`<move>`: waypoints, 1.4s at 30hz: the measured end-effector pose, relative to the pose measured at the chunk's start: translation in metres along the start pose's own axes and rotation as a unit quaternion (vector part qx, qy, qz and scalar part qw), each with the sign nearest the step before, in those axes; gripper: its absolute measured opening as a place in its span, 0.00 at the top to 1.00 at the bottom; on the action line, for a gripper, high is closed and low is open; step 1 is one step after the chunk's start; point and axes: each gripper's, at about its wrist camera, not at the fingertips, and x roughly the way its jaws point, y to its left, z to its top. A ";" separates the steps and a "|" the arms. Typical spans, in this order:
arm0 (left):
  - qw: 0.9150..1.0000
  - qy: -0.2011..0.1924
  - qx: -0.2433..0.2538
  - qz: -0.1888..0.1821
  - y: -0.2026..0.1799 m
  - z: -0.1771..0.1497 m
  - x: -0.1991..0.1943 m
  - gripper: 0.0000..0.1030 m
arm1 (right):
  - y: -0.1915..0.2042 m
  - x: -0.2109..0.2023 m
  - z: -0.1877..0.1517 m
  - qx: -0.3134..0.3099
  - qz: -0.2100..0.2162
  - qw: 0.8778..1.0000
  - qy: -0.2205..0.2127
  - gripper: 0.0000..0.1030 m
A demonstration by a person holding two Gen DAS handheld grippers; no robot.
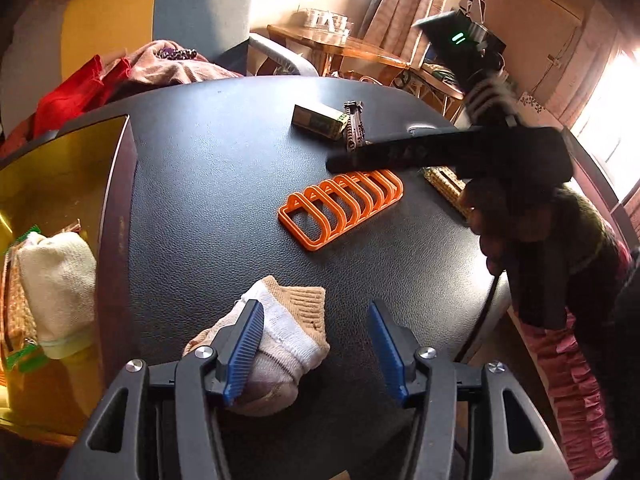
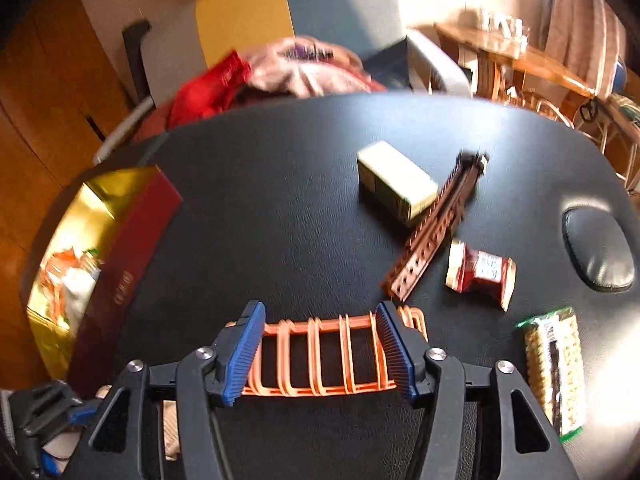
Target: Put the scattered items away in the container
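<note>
The orange plastic rack [image 1: 341, 208] lies flat on the black worktop [image 1: 224, 160], near its middle, and in the right wrist view it sits between the spread blue pads of the right gripper [image 2: 320, 350], whose jaws are released, one on either side of the rack; whether the pads touch it cannot be told through the blur. A rolled beige and white sock [image 1: 276, 336] lies on the near part of the worktop, partly under the left pad of the left gripper [image 1: 316, 350]; those jaws are also released, with the sock off to their left side rather than clamped between them. The container [image 1: 116, 208], a dark red box with a gold lining, stands at the left edge of the worktop and already holds a cream rolled cloth [image 1: 56, 280] and green-edged snack packets [image 1: 24, 356]. Farther away lie a small pale green carton [image 2: 396, 182] and, just to its right, a long brown perforated strip [image 2: 436, 224] set at an angle. Right of the strip sits a red and gold wrapper [image 2: 480, 272], and nearer on the right a clear packet of biscuits [image 2: 554, 368] with green ends. Beyond the far edge a heap of red and pink cloth [image 1: 120, 76] rests on a chair [image 1: 200, 12].
</note>
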 end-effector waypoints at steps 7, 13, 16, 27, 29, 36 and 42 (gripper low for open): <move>1.000 0.002 0.016 0.008 0.001 -0.008 0.000 0.44 | -0.020 -0.010 -0.052 0.019 -0.025 0.998 0.055 0.40; 1.000 0.004 0.022 0.006 0.000 -0.009 0.007 0.44 | -0.018 -0.056 -0.102 0.002 -0.003 0.999 0.054 0.40; 1.000 -0.003 0.017 0.011 -0.001 -0.010 0.002 0.44 | -0.017 -0.077 -0.088 -0.018 0.001 1.000 0.008 0.40; 0.999 -0.026 0.015 0.039 0.008 -0.018 -0.020 0.44 | 0.008 -0.013 0.022 -0.074 0.006 0.997 0.031 0.37; 0.999 -0.018 0.016 0.040 0.009 -0.021 -0.018 0.44 | 0.011 -0.002 0.023 -0.083 0.008 0.995 0.057 0.35; 0.999 -0.011 0.021 0.029 0.009 -0.024 -0.010 0.44 | 0.012 -0.004 -0.003 -0.093 -0.017 0.988 0.125 0.32; 0.999 -0.009 0.041 0.033 -0.002 -0.020 0.006 0.43 | 0.001 -0.040 -0.044 -0.040 -0.027 0.991 0.126 0.32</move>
